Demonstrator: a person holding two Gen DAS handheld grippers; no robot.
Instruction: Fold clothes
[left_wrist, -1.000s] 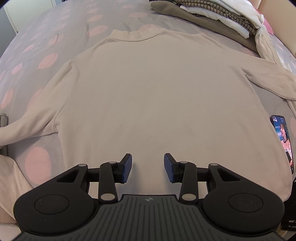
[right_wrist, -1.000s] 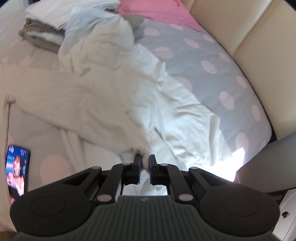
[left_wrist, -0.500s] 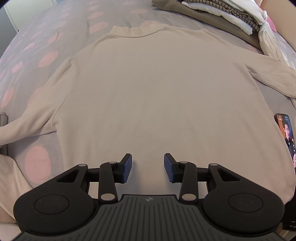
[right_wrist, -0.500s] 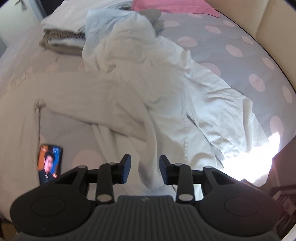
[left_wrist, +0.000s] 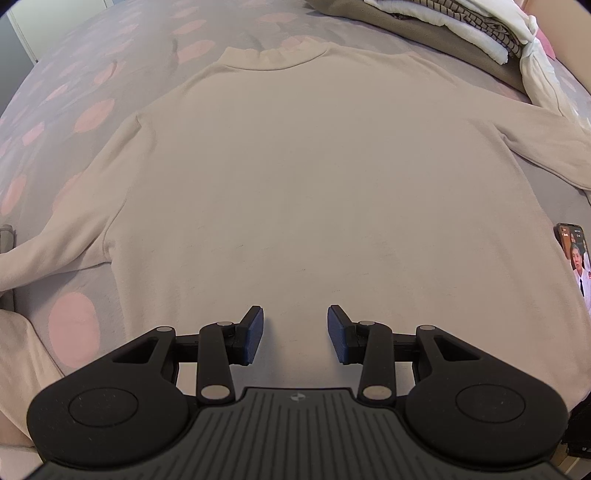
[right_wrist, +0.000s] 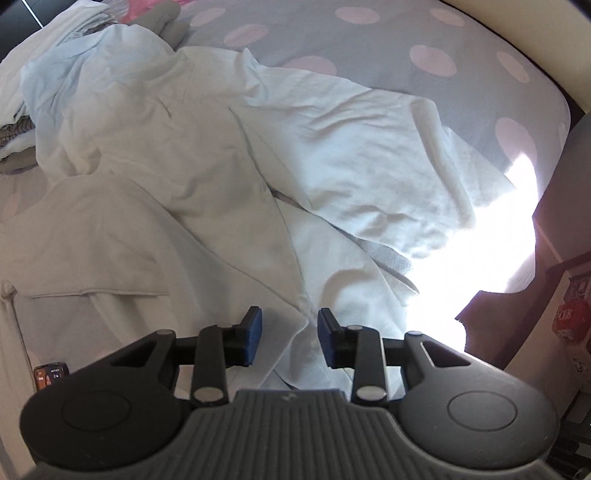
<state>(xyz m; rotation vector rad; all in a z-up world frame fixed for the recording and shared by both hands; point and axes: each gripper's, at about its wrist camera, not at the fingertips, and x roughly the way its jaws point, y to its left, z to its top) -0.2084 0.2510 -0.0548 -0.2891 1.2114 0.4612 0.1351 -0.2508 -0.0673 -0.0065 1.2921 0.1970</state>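
Grey bedding w/ pink dots (left_wrist: 85, 325) is used as the work surface: the beige sweater (left_wrist: 314, 192) is laid flat on it, collar at the far end, sleeves spread to both sides, presumably so it can be folded square. The left gripper (left_wrist: 295, 334) is held spread over the hem, nothing pinched, prob. waiting for the other side. The right gripper (right_wrist: 290, 336) has its jaws parted w/ the sleeve end (right_wrist: 291, 332) lying loose between them, not clamped, on top of a rumpled white garment (right_wrist: 369, 166); a phone (left_wrist: 576, 258) lies just beside the hem.
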